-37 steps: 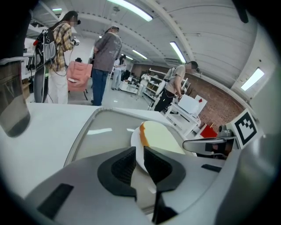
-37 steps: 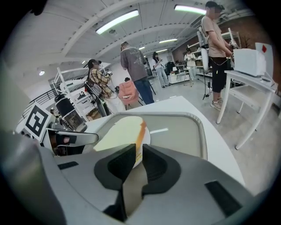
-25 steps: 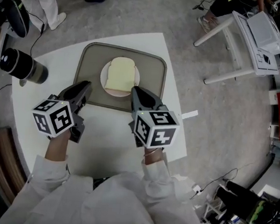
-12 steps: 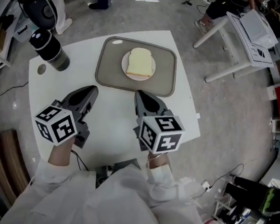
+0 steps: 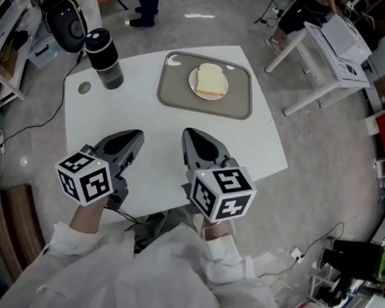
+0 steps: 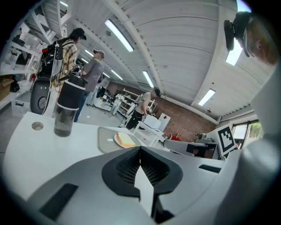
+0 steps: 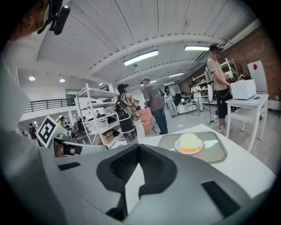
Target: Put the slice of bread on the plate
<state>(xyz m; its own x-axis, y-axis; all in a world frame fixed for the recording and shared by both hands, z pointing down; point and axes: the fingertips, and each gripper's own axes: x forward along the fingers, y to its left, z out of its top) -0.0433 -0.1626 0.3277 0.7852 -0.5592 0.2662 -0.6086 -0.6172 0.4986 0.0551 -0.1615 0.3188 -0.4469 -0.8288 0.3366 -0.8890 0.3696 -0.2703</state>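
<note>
Head view | white bench (image 5: 160, 141) on grey workshop floor (image 5: 312, 146) | pale square bread (image 5: 211, 80) flat on plate (image 5: 193, 85), in tray (image 5: 176, 92), bench's far side | left hand-held gripper (image 5: 135, 136), right hand-held gripper (image 5: 188, 135): jaws closed, empty

Head view: white coat (image 5: 149, 279) fills 6 o'clock, w/ gathered cuffs on left sleeve (image 5: 73, 237) & right sleeve (image 5: 221, 255). At 8 o'clock the left gripper (image 5: 137, 134), at 5 the right gripper (image 5: 187, 132): grey tapered shells, black ribbed pads inside. Each carries a white cube w/ black square markers: left cube (image 5: 86, 178), right cube (image 5: 221, 193).
</note>
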